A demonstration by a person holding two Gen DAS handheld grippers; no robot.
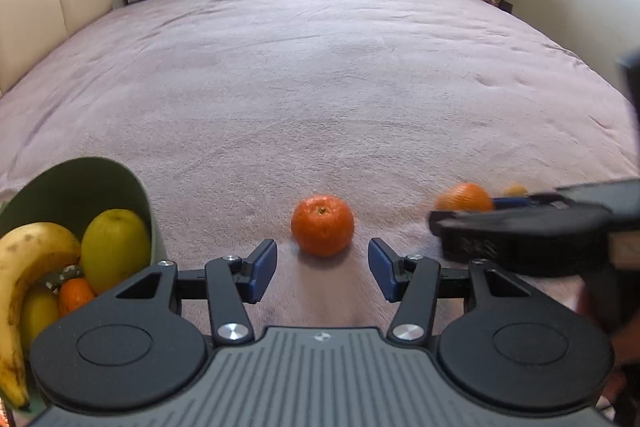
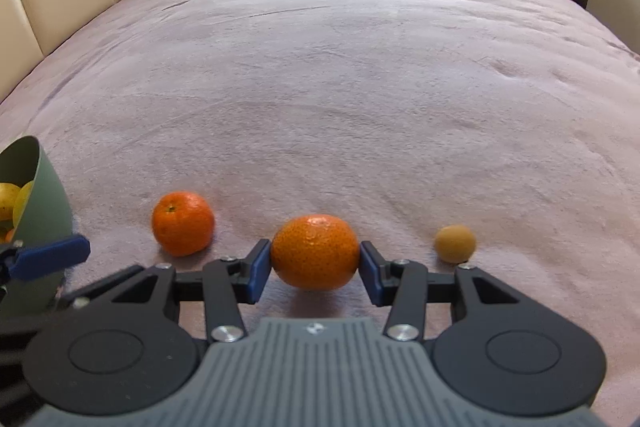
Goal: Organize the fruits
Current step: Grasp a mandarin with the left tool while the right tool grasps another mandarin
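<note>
Right wrist: bare bedspread [image 2: 340, 87] stretches beyond tongs [image 2: 315, 261] gripping orange [image 2: 315, 251].

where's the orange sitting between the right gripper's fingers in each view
Left wrist view: the gripped orange is at far right, blurred, partly behind the right gripper.
Right wrist view: lower centre, between the blue pads, which touch both its sides.
Shared landmark: the other loose orange, just to its left.

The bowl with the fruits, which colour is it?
The bowl is a muted sage green, best seen in the left wrist view.
</note>
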